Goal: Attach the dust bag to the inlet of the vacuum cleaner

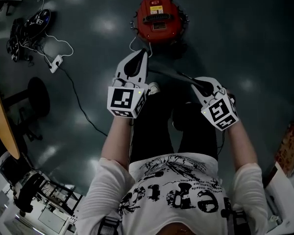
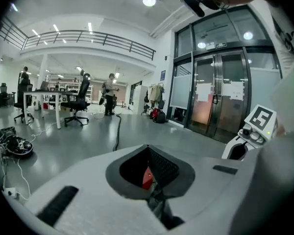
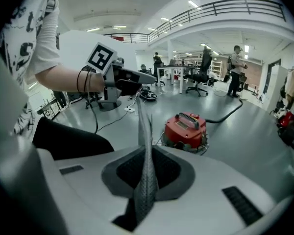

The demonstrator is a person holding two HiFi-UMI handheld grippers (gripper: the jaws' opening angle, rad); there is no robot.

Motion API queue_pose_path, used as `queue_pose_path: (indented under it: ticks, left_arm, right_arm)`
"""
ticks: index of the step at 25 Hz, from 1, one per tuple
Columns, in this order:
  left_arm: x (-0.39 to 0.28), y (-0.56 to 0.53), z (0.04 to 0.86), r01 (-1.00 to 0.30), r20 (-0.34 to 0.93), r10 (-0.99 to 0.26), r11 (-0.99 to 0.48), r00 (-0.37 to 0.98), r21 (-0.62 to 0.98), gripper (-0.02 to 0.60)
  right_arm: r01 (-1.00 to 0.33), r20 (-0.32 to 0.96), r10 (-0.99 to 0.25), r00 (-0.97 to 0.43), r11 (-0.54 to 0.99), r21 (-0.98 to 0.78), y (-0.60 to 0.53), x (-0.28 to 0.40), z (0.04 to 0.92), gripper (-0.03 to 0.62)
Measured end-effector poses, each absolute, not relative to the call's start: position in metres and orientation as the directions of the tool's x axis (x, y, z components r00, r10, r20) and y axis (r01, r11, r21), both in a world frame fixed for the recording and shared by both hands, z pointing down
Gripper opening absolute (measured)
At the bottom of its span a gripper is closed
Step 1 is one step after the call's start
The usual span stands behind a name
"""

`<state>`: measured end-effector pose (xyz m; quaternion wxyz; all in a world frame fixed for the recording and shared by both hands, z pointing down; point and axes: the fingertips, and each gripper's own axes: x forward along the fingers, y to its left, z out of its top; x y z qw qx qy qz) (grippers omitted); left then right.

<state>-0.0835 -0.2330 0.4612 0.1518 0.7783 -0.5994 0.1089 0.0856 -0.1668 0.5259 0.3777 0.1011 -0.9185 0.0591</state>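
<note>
Grey mesh bag [image 3: 146, 146] hangs edge-on in the air, stretched between both grippers, well apart from the red vac [image 1: 159, 19] on the floor ahead. R gripper [image 3: 146, 180]: jaws closed flat on the bag's edge. L gripper [image 2: 154, 195]: jaws also pinched together on a fold of the fabric. Inlet not visible from here, can't tell which side it sits on. Prob. step: bring the bag down to the vac. To do it well: firm pinch both sides, fabric taut but not yanked, find the bag's opening first, square it w/ the inlet, then push on evenly.
</note>
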Motion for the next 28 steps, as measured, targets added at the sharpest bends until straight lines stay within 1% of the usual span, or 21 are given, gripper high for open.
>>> queue_pose_path:
  ticks: [3,7,11,13,19,23,28]
  left_arm:
    - [-0.086,-0.250,0.518,-0.957,0.313,-0.904,-0.280,0.290,0.077,0.003]
    - [-0.088,-0.277,0.583,-0.935,0.279,-0.893,-0.343,0.354,0.090,0.003]
    - [-0.082,-0.302,0.631,-0.911,0.320,-0.866,-0.411,0.384,-0.020,0.003]
    - [-0.079,-0.313,0.648,-0.902,0.319,-0.858,-0.432,0.403,-0.022,0.003]
    - [-0.078,-0.346,0.662,-0.899,0.266,-0.860,-0.430,0.436,0.085,0.003]
    - [-0.077,-0.354,0.661,-0.896,0.282,-0.854,-0.442,0.437,0.049,0.003]
    - [-0.071,-0.345,0.667,-0.869,0.247,-0.846,-0.494,0.472,-0.034,0.003]
  right_arm:
    - [-0.165,0.694,-0.123,-0.710,0.986,0.007,-0.173,0.081,0.583,0.025]
    - [-0.091,0.674,-0.106,-0.731,0.994,0.057,-0.184,0.070,0.652,0.025]
    - [-0.038,0.665,-0.102,-0.740,0.993,0.110,-0.194,0.065,0.702,0.025]
    - [-0.013,0.666,-0.098,-0.739,0.991,0.131,-0.199,0.061,0.719,0.025]
    - [-0.001,0.670,-0.083,-0.738,0.993,0.122,-0.210,0.046,0.747,0.025]
    - [-0.010,0.650,-0.098,-0.753,0.990,0.138,-0.218,0.040,0.747,0.025]
    - [-0.030,0.646,-0.135,-0.752,0.985,0.171,-0.230,0.037,0.759,0.025]
